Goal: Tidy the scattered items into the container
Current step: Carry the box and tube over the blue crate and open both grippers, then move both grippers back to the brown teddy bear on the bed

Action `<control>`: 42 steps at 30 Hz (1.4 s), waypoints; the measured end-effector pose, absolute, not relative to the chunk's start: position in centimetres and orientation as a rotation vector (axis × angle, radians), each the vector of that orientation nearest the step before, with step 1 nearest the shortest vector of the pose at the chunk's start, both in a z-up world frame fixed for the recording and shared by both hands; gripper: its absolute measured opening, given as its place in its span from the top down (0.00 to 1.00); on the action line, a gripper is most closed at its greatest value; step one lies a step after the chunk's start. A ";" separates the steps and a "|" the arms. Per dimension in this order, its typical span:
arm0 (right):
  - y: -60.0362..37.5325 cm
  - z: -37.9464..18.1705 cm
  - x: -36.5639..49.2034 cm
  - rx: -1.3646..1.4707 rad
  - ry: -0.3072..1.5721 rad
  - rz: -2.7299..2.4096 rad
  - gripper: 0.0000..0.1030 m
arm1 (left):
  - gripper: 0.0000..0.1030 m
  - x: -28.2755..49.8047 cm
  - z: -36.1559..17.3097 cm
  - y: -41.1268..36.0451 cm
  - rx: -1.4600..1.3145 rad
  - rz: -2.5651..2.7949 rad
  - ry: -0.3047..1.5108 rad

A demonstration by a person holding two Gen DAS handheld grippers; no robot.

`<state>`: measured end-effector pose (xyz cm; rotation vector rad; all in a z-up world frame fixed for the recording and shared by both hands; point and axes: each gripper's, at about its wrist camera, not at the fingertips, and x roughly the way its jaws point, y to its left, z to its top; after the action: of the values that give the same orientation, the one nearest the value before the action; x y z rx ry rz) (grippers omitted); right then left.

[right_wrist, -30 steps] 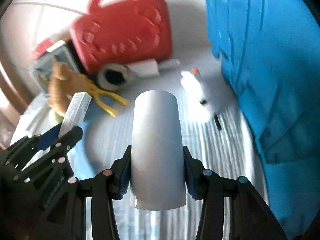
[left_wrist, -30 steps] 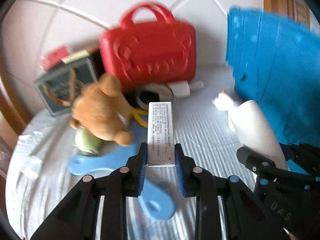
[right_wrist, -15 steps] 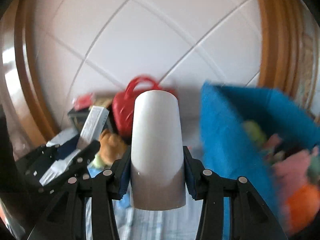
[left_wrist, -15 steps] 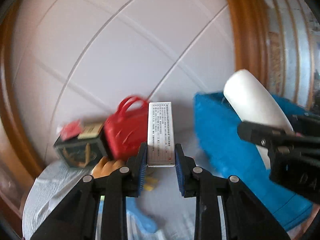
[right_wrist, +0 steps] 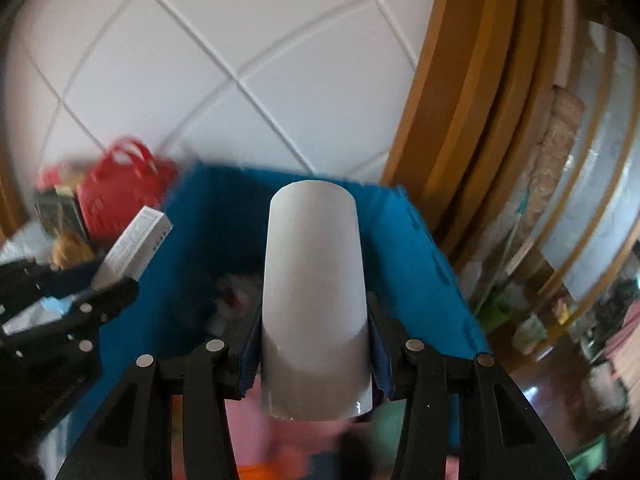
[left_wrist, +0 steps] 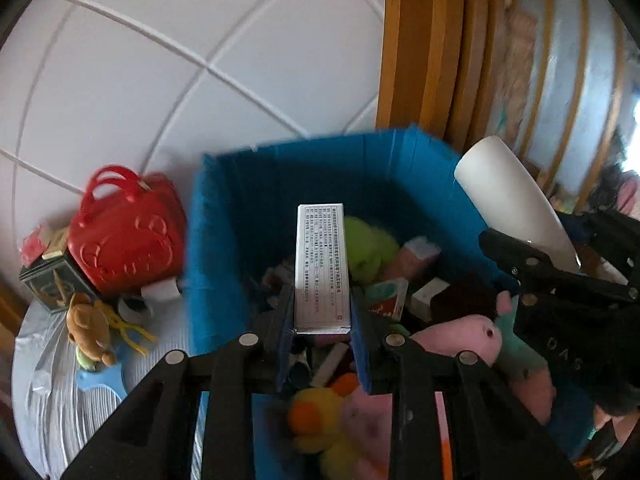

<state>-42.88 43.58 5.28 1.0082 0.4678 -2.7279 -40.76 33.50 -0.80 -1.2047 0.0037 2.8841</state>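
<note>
You had both claws clamped, left gripper (left_wrist: 322,330) on the slim white printed carton (left_wrist: 321,268), right gripper (right_wrist: 314,354) on the smooth white plastic cylinder (right_wrist: 314,280), poised over the blue fabric bin (left_wrist: 224,240) for dropping.

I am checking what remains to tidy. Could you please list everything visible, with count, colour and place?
container: 1, blue, centre, holds toys and boxes
printed box: 1, white, in left gripper
cylinder: 1, white, in right gripper
handbag: 1, red, left of container
teddy bear: 1, brown, on table, left
dark box: 1, green-black, beside handbag
pig plush: 1, pink, inside container
duck plush: 1, yellow, inside container
left gripper: black, fingers shut on printed box
right gripper: black, fingers shut on cylinder
</note>
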 end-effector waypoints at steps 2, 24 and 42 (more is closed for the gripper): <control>45.1 3.7 -45.5 1.069 0.468 -2.681 0.56 | 0.75 -43.2 -2.0 35.4 -1.280 2.880 0.036; 50.7 -10.3 -56.6 1.621 0.468 -2.346 0.56 | 0.75 -49.8 -10.0 40.5 -1.639 2.638 0.211; 49.4 -1.7 -51.7 1.417 0.423 -2.447 0.00 | 0.18 -40.3 0.4 31.8 -1.299 2.870 0.152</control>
<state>-51.70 49.38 -1.66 1.4165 0.4229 -2.4469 -40.26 31.83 0.39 -1.2987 0.1522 2.8700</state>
